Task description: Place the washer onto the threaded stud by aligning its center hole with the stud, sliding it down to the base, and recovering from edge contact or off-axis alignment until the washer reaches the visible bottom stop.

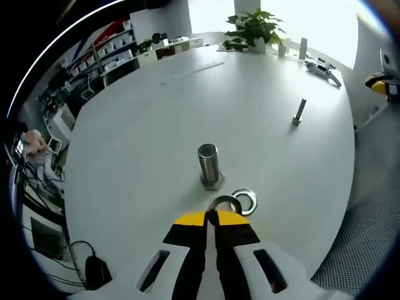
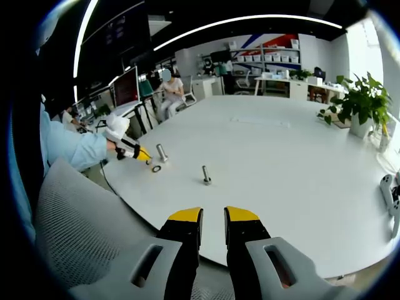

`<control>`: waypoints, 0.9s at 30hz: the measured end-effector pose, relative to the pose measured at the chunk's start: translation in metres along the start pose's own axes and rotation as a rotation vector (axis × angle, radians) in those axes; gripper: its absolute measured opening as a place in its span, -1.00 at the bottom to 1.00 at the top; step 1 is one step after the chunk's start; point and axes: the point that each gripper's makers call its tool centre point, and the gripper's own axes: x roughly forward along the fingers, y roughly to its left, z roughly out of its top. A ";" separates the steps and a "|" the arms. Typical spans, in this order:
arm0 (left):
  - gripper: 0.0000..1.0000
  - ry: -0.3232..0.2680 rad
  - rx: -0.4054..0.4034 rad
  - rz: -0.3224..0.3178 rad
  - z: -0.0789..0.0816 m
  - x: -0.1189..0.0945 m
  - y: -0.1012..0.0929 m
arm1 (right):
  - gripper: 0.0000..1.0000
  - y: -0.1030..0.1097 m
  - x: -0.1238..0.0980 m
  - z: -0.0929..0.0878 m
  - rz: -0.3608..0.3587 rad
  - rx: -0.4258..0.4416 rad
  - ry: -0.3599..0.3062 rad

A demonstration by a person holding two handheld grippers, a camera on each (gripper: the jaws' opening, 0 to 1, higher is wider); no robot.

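A thick threaded stud point(image 1: 209, 164) stands upright on its hex base on the white table point(image 1: 144, 137). Just in front of it, my left gripper point(image 1: 212, 217) is shut on the near rim of a steel washer point(image 1: 224, 201), held low over the table and short of the stud. A second washer point(image 1: 246, 200) lies flat to its right. In the right gripper view the left gripper point(image 2: 139, 154), the stud point(image 2: 162, 152) and a washer point(image 2: 156, 169) appear small at the far left. My right gripper point(image 2: 213, 217) is open over the table's near edge, nothing between its jaws.
A smaller bolt point(image 1: 299, 112) point(image 2: 205, 175) stands alone further out on the table. A potted plant point(image 1: 253, 28) and a white tool point(image 1: 322, 67) are at the far edge. A mesh chair point(image 2: 75, 231) sits under my right gripper. A person point(image 2: 170, 90) sits at the back.
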 end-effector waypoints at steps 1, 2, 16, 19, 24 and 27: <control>-0.97 -0.004 -0.005 -0.002 0.004 -0.003 0.000 | -0.68 0.000 0.000 0.000 0.000 0.000 -0.001; -0.97 -0.011 -0.008 -0.006 0.009 -0.006 -0.001 | -0.68 0.000 0.000 0.000 0.000 0.000 -0.002; -0.97 -0.036 -0.075 -0.022 0.045 -0.014 0.007 | -0.68 0.000 0.000 0.001 -0.003 0.004 -0.003; -0.97 -0.031 -0.103 -0.003 0.052 -0.010 0.013 | -0.68 0.000 0.000 0.001 -0.003 0.004 -0.005; -0.97 0.019 -0.123 -0.004 0.054 -0.002 0.021 | -0.68 0.000 -0.001 0.001 -0.004 0.006 -0.007; -0.97 0.030 -0.165 -0.014 0.055 0.002 0.024 | -0.68 0.000 -0.001 0.001 -0.004 0.006 -0.008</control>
